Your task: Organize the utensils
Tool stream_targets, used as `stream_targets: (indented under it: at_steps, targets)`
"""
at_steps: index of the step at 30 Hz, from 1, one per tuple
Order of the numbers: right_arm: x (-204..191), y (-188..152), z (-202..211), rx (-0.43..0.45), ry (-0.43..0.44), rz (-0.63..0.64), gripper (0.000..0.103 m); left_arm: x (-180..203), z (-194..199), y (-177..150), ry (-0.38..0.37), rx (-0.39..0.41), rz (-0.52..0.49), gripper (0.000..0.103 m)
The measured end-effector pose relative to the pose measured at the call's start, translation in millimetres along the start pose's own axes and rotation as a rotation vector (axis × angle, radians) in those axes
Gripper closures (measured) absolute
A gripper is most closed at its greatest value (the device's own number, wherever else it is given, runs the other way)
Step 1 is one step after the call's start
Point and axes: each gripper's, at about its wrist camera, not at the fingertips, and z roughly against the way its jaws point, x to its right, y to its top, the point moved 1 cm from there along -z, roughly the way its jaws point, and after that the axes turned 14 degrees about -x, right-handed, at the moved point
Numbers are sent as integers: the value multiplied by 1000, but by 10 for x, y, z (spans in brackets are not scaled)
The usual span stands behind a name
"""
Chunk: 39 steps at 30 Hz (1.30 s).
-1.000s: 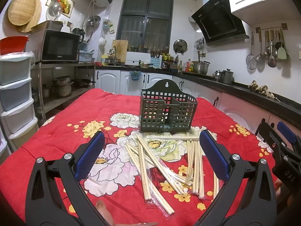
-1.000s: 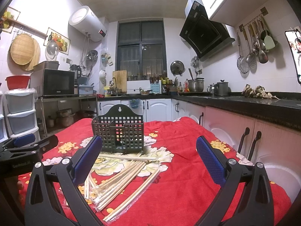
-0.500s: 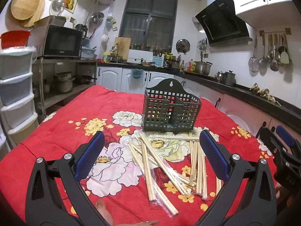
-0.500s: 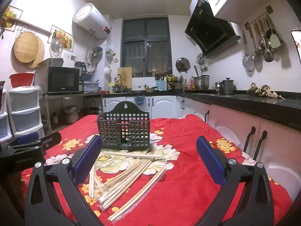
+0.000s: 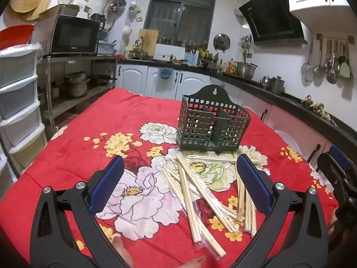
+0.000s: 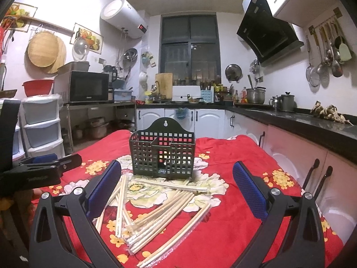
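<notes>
A dark green slotted utensil caddy [image 5: 213, 125] stood upright on the bench [image 5: 125, 120], which was draped in a red cloth printed with large white and yellow flowers. Its inner dividers were visible through the grid walls, and no utensils showed inside it. Just in front of the caddy lay a loose scatter of pale wooden chopsticks [image 5: 200, 192], some crossing one another, one lying crosswise close to the caddy's base, and several resting on or partly inside clear plastic wrap [image 6: 131, 241].

The left gripper [image 5: 178, 183] hovered above the near end of the chopstick pile with its blue-padded fingers [image 5: 107, 185] spread wide, gripping nothing. The right gripper [image 6: 176, 184] likewise hung over the pile from the other side, its fingers [image 6: 248, 189] released and wide apart, touching nothing. Each gripper appeared at the edge of the other's view, near the bench's side.

Behind the bench ran white cabinets [image 6: 183, 120] under a dark counter, and a microwave [image 5: 72, 35] sat on a metal rack.
</notes>
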Motion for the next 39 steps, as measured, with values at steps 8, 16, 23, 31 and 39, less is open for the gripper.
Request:
stream_targets:
  at_steps: [8, 16, 23, 31, 39]
  targets:
    - [176, 159, -213, -68, -7, -16, 6, 72, -235, 258, -29, -90, -68, 10]
    - [480, 239, -644, -219, -37, -54, 10, 154, -550, 497, -54, -159, -115, 10]
    - [580, 225, -993, -343, -23, -84, 23, 67, -873, 580, -106, -238, -94, 10]
    - [623, 207, -1400, -479, 25, -102, 37, -132, -1401, 640, -123, -354, -56, 23]
    - [707, 115, -1681, -569, 68, -139, 48, -273, -1853, 661, -185, -481, 2, 39]
